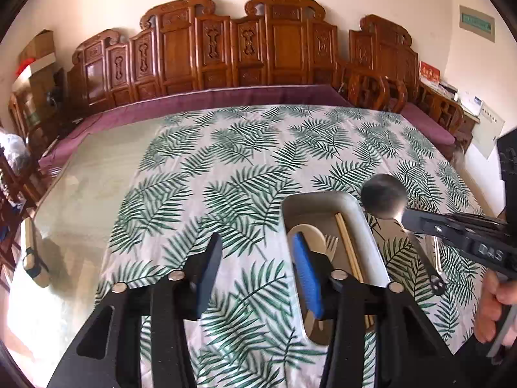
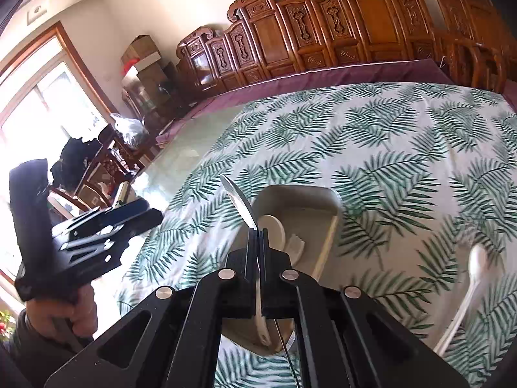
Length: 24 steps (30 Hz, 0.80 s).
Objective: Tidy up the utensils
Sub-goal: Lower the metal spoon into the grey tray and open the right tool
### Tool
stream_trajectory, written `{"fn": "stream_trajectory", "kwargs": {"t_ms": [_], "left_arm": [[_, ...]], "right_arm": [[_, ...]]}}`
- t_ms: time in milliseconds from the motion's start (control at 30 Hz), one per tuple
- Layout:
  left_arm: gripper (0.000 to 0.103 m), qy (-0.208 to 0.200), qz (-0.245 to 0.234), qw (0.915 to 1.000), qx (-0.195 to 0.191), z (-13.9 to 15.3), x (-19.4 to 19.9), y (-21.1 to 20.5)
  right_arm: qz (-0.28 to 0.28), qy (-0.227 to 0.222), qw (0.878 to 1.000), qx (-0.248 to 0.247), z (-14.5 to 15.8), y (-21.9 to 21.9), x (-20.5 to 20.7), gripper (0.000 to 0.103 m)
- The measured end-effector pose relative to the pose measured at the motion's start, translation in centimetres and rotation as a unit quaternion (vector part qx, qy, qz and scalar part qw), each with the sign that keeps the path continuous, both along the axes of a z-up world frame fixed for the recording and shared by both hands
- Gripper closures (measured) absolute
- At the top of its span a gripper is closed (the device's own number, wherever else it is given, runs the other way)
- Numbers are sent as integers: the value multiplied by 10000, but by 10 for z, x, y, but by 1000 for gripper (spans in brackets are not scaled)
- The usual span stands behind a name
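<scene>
A grey tray (image 1: 353, 205) lies on the leaf-print cloth and holds a cream spoon (image 1: 311, 234), a cream fork (image 1: 331, 245) and wooden chopsticks (image 1: 347, 242). My left gripper (image 1: 258, 270) is open and empty, its right finger over the tray's left edge. My right gripper (image 2: 257, 236) is shut on a metal spoon (image 2: 240, 202) and holds it above the tray (image 2: 326, 194). In the left wrist view that spoon (image 1: 384, 195) hangs just right of the tray. A white spoon (image 2: 478, 265) lies on the cloth to the right.
A dark-handled utensil (image 1: 426, 266) lies on the cloth right of the tray. The table's bare glass (image 1: 90, 187) shows left of the cloth. Carved wooden benches (image 1: 232, 45) with purple cushions line the wall behind. Chairs stand at the left.
</scene>
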<state>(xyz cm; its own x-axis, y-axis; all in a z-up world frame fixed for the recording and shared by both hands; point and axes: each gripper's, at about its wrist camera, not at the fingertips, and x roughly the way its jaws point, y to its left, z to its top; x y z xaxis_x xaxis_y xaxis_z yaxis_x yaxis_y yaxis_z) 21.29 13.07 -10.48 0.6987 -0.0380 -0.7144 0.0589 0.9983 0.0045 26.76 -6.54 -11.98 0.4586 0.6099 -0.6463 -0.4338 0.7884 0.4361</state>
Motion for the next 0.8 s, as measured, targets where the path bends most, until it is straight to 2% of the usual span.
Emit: {"fn": "stream_trajectory", "kwargs": {"t_ms": [200, 267, 500, 800], "left_arm": [[36, -109, 158, 9995, -241, 4, -15, 22], [34, -136, 210, 9993, -277, 4, -17, 27], [33, -160, 354, 9981, -484, -4, -21, 39], [33, -111, 359, 9983, -436, -10, -21, 40]], "right_arm": [[-32, 133, 9998, 126, -11, 24, 7, 101], [-58, 219, 9996, 190, -17, 31, 10, 101], [-294, 453, 9981, 290, -42, 39, 22, 101], [-573, 547, 9966, -209, -74, 37, 33, 101]]}}
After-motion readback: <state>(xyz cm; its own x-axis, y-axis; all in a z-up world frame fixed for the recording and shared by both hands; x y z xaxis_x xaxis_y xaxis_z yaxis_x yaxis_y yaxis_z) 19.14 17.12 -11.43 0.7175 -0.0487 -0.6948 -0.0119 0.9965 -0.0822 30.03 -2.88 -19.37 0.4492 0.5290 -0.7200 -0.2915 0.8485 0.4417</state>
